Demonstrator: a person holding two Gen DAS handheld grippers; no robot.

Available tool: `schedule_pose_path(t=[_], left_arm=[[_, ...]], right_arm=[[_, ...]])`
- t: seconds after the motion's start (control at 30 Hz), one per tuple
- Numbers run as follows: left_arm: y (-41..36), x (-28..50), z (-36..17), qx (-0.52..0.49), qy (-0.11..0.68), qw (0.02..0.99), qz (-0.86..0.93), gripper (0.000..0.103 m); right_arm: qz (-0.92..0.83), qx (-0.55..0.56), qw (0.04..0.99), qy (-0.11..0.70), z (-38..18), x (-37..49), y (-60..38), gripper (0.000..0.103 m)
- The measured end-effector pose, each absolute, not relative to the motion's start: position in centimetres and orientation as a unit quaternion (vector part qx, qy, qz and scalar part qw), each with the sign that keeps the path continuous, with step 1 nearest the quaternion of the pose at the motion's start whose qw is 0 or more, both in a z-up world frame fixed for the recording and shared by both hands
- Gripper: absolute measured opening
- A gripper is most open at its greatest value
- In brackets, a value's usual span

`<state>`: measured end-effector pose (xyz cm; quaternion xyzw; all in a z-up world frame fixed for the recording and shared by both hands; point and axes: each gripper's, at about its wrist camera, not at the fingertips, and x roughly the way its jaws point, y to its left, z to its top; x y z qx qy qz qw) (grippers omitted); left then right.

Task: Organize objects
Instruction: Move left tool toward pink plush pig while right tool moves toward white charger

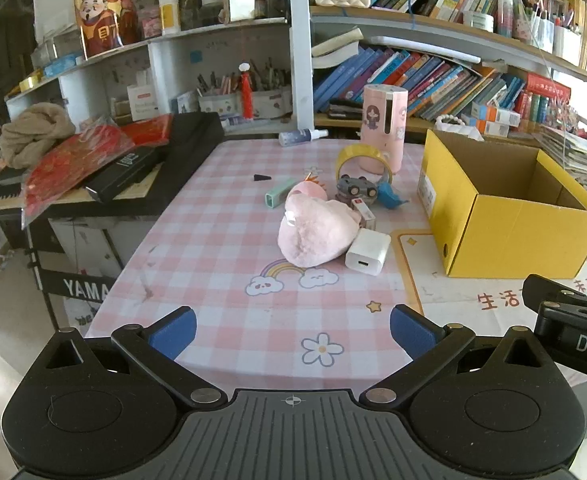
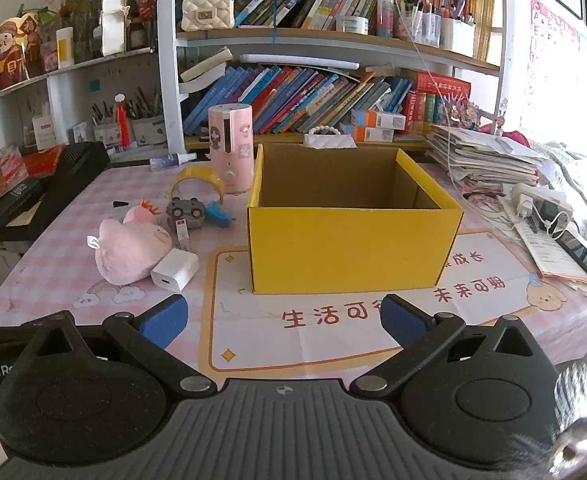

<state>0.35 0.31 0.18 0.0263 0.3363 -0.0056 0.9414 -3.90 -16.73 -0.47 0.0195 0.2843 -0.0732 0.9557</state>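
Note:
An open yellow cardboard box (image 2: 353, 252) (image 1: 509, 236) stands empty on the table. Left of it lies a cluster: a pink plush (image 2: 131, 254) (image 1: 315, 232), a white charger (image 2: 175, 269) (image 1: 368, 252), a grey toy car (image 2: 185, 212) (image 1: 356, 189), a blue toy (image 1: 390, 196), a yellow tape ring (image 2: 196, 182) (image 1: 363, 160), a green eraser-like block (image 1: 279, 193) and a pink canister (image 2: 230, 148) (image 1: 383, 128). My left gripper (image 1: 293, 332) hangs open over the near table edge, short of the plush. My right gripper (image 2: 283, 320) is open in front of the box, nothing between its fingers.
A spray bottle (image 1: 303, 136) lies at the table's back. A black keyboard (image 1: 105, 184) piled with red bags flanks the left edge. Stacked papers, a power strip and a phone (image 2: 581, 256) crowd the right side. Bookshelves (image 2: 333, 92) rise behind.

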Motion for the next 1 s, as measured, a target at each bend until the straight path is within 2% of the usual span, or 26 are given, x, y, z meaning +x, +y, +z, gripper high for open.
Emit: schedule_pose_path(t=[1.0], left_arm=[[2.2, 1.3, 0.3, 0.018, 0.338, 0.941, -0.019, 0.103]], right_arm=[[-0.06, 0.014, 0.961, 0.268, -0.1, -2.9, -14.9, 0.103]])
